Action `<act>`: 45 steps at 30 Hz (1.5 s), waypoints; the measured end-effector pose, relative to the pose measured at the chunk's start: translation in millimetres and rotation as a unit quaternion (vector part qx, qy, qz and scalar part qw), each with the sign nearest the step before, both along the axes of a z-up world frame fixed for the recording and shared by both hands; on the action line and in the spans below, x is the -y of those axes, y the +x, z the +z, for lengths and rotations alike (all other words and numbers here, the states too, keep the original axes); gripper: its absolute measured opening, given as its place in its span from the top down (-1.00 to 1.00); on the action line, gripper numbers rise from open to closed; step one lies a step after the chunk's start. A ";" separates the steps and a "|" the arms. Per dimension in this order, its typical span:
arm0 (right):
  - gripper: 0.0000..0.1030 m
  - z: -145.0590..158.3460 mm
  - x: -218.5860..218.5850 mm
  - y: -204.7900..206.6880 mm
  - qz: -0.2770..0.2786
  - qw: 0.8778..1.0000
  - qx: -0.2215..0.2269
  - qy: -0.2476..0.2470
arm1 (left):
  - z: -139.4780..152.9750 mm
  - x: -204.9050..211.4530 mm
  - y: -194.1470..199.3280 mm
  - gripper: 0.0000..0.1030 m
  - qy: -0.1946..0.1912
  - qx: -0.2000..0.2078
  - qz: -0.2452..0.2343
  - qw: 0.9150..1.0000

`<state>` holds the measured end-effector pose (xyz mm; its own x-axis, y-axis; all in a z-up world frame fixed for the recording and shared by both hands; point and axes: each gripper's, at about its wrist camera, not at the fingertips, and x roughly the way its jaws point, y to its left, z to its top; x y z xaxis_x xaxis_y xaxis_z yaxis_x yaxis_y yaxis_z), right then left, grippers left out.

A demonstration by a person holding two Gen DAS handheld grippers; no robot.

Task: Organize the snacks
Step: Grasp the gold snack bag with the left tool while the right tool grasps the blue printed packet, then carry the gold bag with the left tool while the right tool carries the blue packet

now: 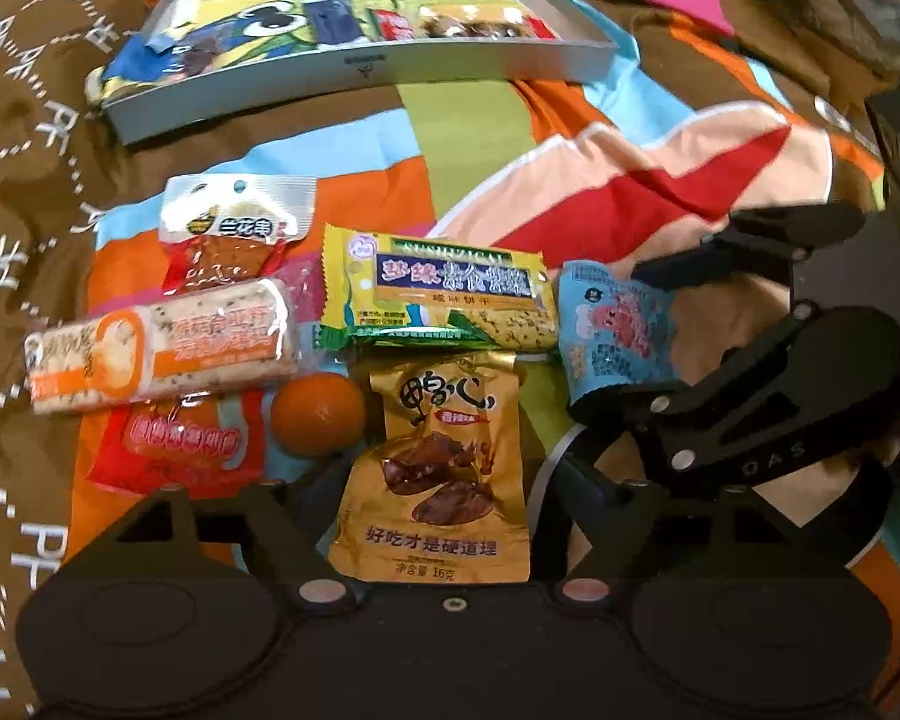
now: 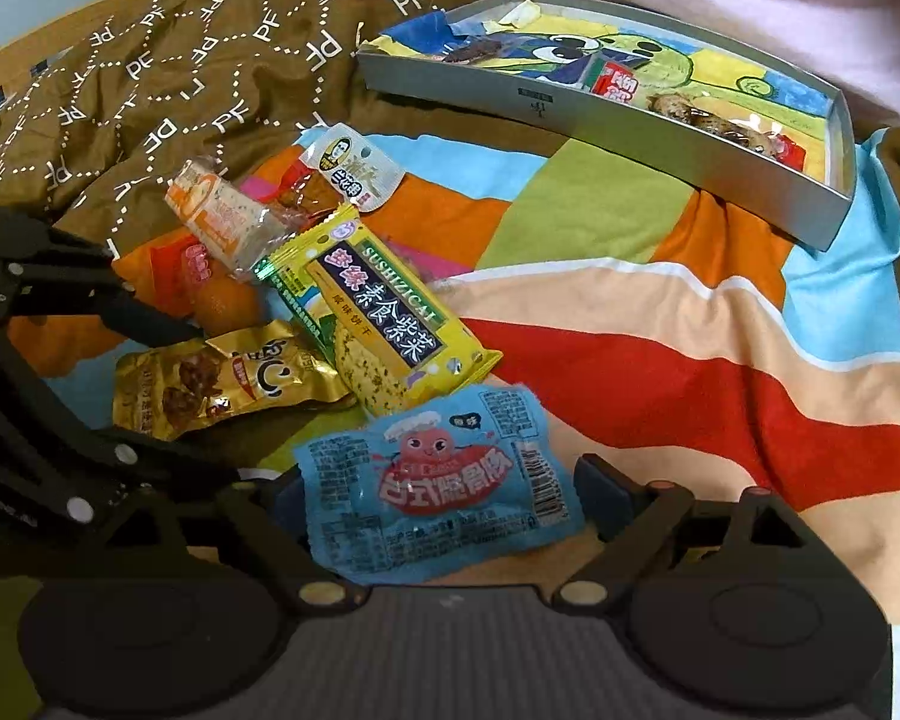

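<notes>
**Two tongs, two snack packs**

The left tongs (image 1: 429, 480) are open about halfway. The gold pack (image 1: 438, 420) lies flat on the bed cover (image 1: 630, 180), right between their two fingers. The fingers stand by its sides and do not squeeze it.

The right tongs (image 2: 439, 480) are wide. They hold the blue pack (image 2: 444, 468), with one pad pushed against each short end. In the left tongs' view these tongs show up on the right side, and the blue pack bends a little between the pads.

Just past the tips of the left tongs sits a small orange fruit (image 1: 318, 414), touching the gold pack's top corner. To the left of it lies a red pack (image 1: 180, 450). A long cracker pack (image 1: 162, 348) rests on top of the red one. A silver and red pack (image 1: 228, 234) peeks out behind that.

The yellow and green pack (image 1: 444, 294) lies straight ahead of the left tongs, past the gold pack. It also lies just past the blue pack.

Far ahead of both tongs is the grey box (image 1: 360, 69). It has a cartoon picture inside and a few snacks, like a little red pack (image 1: 393, 24).
</notes>
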<state>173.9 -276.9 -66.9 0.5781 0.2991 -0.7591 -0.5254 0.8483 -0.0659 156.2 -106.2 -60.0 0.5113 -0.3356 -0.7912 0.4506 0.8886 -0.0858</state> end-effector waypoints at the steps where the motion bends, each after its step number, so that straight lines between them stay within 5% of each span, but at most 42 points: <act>1: -0.78 -0.3 0.7 0.3 0.001 1.000 -0.001 0.002 | -0.9 1.0 0.5 -0.44 0.007 0.001 -0.002 1.000; 14: -0.72 -3.5 -7.9 0.2 -0.037 0.999 -0.009 0.006 | 3.0 -8.4 1.2 -0.03 -0.012 -0.011 0.020 1.000; 23: -0.45 8.2 -21.2 -27.3 -0.040 0.997 0.048 -0.040 | 14.1 -3.5 -15.6 0.05 0.000 -0.013 0.021 1.000; 32: -0.41 16.3 -22.6 -40.5 -0.045 0.994 0.083 -0.062 | 17.8 7.0 -38.1 0.05 0.040 0.026 -0.013 0.999; 39: -0.42 26.2 -19.6 -45.6 -0.069 0.979 0.171 -0.090 | 28.7 14.2 -46.6 0.06 0.063 0.109 -0.007 0.992; 45: -0.43 38.2 -11.6 -45.4 -0.107 0.963 0.238 -0.067 | 48.4 15.7 -38.0 0.05 0.041 0.161 0.034 0.986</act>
<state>128.5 -265.3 -28.7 0.9074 0.0518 -0.4171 -0.2225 0.9011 -0.3722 118.2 -122.0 -11.6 0.7589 -0.2343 -0.6075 0.3826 0.9154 0.1249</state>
